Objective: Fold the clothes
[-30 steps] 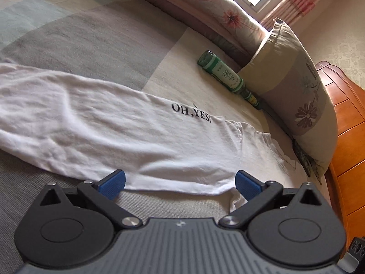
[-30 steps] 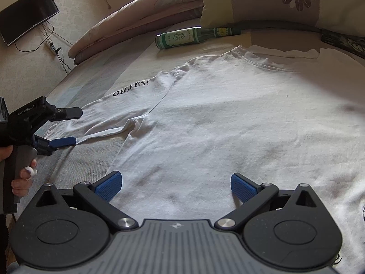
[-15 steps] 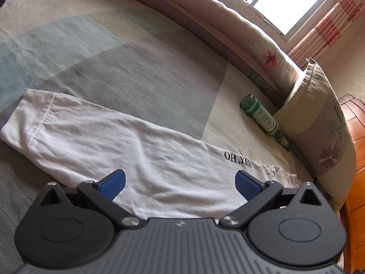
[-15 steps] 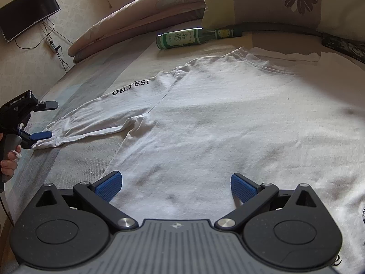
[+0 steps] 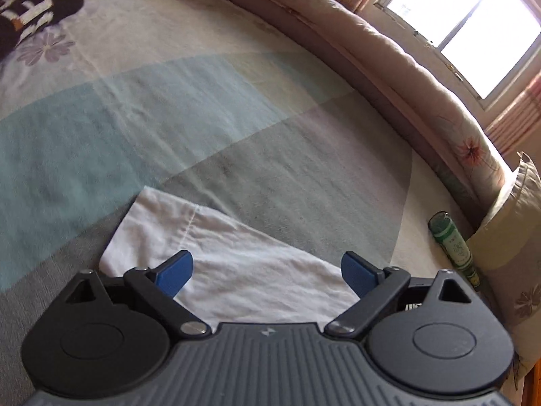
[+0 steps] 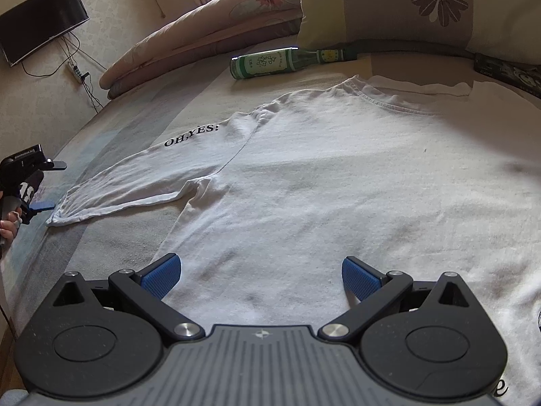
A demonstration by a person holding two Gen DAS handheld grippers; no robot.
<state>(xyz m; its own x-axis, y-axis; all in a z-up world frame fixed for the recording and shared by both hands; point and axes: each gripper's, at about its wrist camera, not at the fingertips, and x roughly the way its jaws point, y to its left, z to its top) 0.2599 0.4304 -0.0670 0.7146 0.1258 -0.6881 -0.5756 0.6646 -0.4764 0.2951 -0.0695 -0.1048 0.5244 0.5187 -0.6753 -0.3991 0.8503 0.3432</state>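
White shirt (image 6: 321, 182) flat on patchwork bedspread (image 5: 169, 118).

Bed (image 5: 236, 128) covered by a sheet in blue, grey and cream blocks. On it: white long-sleeved shirt (image 6: 338, 186) spread flat, sleeve out to one side; green bottle (image 6: 270, 62) on its side near the collar; flowered pillow (image 6: 405, 3); rolled quilt (image 5: 389, 67) along the far edge.
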